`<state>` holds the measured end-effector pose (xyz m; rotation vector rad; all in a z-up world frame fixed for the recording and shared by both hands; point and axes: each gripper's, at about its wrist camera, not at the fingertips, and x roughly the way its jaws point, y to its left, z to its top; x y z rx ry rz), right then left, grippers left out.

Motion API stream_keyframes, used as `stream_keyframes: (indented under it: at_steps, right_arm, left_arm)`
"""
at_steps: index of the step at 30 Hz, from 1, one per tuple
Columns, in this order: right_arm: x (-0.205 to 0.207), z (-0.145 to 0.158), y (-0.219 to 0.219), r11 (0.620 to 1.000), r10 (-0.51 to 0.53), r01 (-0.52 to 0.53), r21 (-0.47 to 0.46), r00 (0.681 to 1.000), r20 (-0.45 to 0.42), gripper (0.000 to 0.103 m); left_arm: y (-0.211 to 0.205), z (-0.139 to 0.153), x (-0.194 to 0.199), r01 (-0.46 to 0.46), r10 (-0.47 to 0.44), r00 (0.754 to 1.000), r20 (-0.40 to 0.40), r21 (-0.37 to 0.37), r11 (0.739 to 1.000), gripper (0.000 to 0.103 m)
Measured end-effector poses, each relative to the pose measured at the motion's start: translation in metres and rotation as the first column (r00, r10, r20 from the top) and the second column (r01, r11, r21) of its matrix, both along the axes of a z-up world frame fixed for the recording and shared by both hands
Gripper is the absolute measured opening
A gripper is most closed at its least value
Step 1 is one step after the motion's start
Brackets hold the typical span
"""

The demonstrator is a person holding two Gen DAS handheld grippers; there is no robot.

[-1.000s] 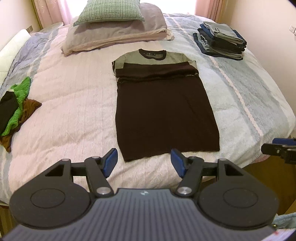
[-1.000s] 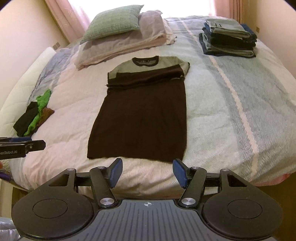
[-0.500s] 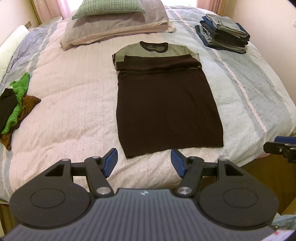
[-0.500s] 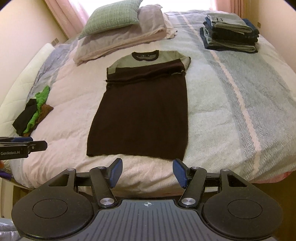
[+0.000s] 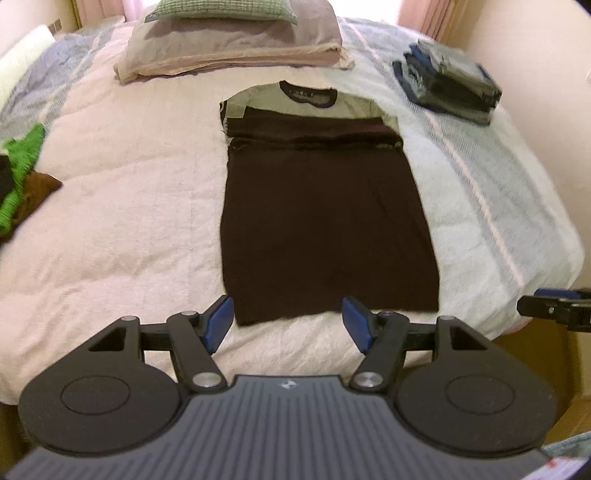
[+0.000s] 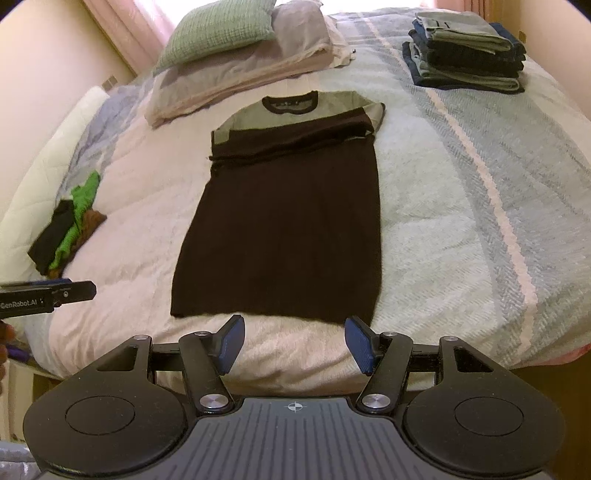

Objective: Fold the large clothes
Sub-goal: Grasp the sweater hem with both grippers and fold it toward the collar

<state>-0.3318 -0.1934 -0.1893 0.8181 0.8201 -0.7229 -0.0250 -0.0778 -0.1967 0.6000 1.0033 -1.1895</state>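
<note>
The left claw (image 5: 288, 319) hangs over the near edge of the bed (image 5: 110, 206), its blue pads (image 5: 219, 323) spread wide with nothing between them; they touch no cloth, and the near hem of the shirt (image 5: 325, 229) shows just beyond the tips. The right claw (image 6: 294, 341) is the same: jaws well apart, empty, poised above the bare strip of bedcover in front of the hem, gripping nothing. Each claw's tip also pokes into the other's view from the side, level with the hem.

The shirt lies flat in the middle of the bed, dark brown in the body with a pale grey-green yoke and a dark neckband at the far end. Its sleeves are turned in across the chest, making a thick band there, so the whole thing is a long narrow strip running toward the pillows (image 6: 240, 59).

A green cushion (image 6: 218, 33) sits on top of the pillows at the head. A folded stack (image 6: 465, 51) rests at the far right corner of the bed, well apart from the shirt. A small heap (image 6: 70, 229) of black, green and brown cloth lies at the left edge
</note>
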Motion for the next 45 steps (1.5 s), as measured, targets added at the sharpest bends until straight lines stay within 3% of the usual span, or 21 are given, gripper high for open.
stream_keyframes:
  at_steps: [3, 10, 14, 19, 24, 29, 31, 33, 34, 35, 36, 39, 45]
  right_arm:
    - [-0.011, -0.019, -0.014, 0.999, -0.043, 0.042, 0.026, 0.998, 0.042, 0.057]
    - [-0.036, -0.093, -0.048, 0.976, -0.163, 0.145, 0.165, 0.981, 0.102, 0.057]
    - [-0.043, -0.135, -0.066, 0.956, -0.234, 0.197, 0.216, 0.959, 0.162, 0.057]
    - [-0.042, -0.186, -0.092, 0.940, -0.281, 0.231, 0.252, 0.942, 0.185, 0.057]
    - [-0.041, -0.227, -0.108, 0.928, -0.291, 0.211, 0.307, 0.925, 0.245, 0.057]
    - [-0.042, -0.250, -0.122, 0.898, -0.339, 0.204, 0.390, 0.886, 0.316, 0.057]
    - [-0.044, -0.253, -0.126, 0.885, -0.353, 0.194, 0.423, 0.872, 0.340, 0.057]
    - [-0.044, -0.254, -0.130, 0.883, -0.335, 0.170, 0.437, 0.880, 0.335, 0.048]
    - [-0.042, -0.255, -0.131, 0.879, -0.324, 0.157, 0.451, 0.889, 0.324, 0.025]
    - [-0.040, -0.256, -0.131, 0.871, -0.319, 0.153, 0.467, 0.899, 0.299, 0.006]
    - [-0.040, -0.254, -0.133, 0.867, -0.324, 0.160, 0.471, 0.900, 0.290, 0.006]
    - [-0.039, -0.225, -0.139, 0.875, -0.316, 0.152, 0.459, 0.898, 0.305, 0.005]
    - [-0.030, -0.133, -0.185, 0.901, -0.330, 0.159, 0.404, 0.855, 0.400, 0.004]
  left_arm:
    - [0.000, -0.025, 0.027, -0.045, 0.042, 0.995, -0.086, -0.030, 0.999, 0.061]
    - [-0.005, -0.120, 0.083, -0.152, 0.160, 0.962, -0.223, 0.055, 0.987, 0.056]
    - [-0.014, -0.169, 0.105, -0.191, 0.198, 0.912, -0.358, 0.054, 0.980, 0.056]
    - [-0.025, -0.221, 0.130, -0.251, 0.257, 0.858, -0.445, 0.072, 0.965, 0.056]
    - [-0.032, -0.245, 0.152, -0.258, 0.244, 0.793, -0.558, 0.055, 0.965, 0.056]
    - [-0.048, -0.262, 0.162, -0.226, 0.215, 0.754, -0.620, 0.063, 0.972, 0.055]
    - [-0.053, -0.264, 0.161, -0.209, 0.200, 0.743, -0.639, 0.062, 0.976, 0.049]
    - [-0.054, -0.269, 0.161, -0.185, 0.190, 0.737, -0.649, 0.076, 0.980, 0.027]
    - [-0.052, -0.272, 0.162, -0.183, 0.194, 0.725, -0.661, 0.087, 0.979, 0.024]
    - [-0.049, -0.274, 0.163, -0.184, 0.205, 0.715, -0.668, 0.103, 0.978, 0.011]
    - [-0.047, -0.275, 0.165, -0.180, 0.212, 0.711, -0.670, 0.119, 0.977, 0.004]
    - [-0.048, -0.258, 0.170, -0.170, 0.190, 0.723, -0.664, 0.096, 0.981, 0.004]
    - [-0.087, -0.179, 0.197, -0.138, 0.045, 0.730, -0.682, -0.082, 0.987, 0.004]
